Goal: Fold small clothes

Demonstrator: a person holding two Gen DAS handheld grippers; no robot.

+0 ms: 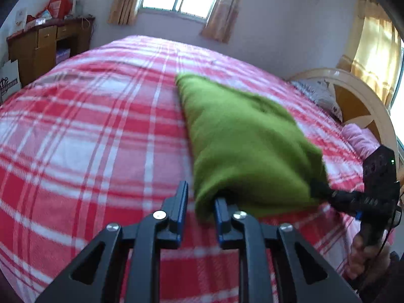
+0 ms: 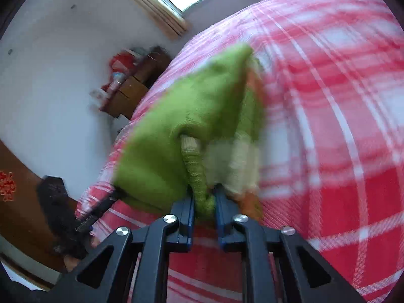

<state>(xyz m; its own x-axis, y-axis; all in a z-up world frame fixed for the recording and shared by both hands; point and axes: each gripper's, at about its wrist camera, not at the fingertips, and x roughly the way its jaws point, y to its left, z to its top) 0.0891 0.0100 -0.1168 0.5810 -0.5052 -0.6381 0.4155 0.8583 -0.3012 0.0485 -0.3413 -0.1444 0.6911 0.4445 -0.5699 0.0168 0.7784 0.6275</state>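
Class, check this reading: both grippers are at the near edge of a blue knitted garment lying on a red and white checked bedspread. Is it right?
One detail is wrong: the knitted garment is green, not blue, as both wrist views show. The rest stands: the left gripper and right gripper are at its near edge, over the checked bedspread.

Green garment (image 2: 176, 131): motion-blurred in the right wrist view; its pale and orange parts cannot be made out. Right hand-held gripper (image 1: 319, 189): fingertips buried under the cloth in the left wrist view. Left hand-held gripper (image 2: 116, 193): tips likewise covered. Items on the wooden cabinet (image 1: 50, 10): too small to identify. Headboard (image 1: 358, 106): cut off at the frame edge.
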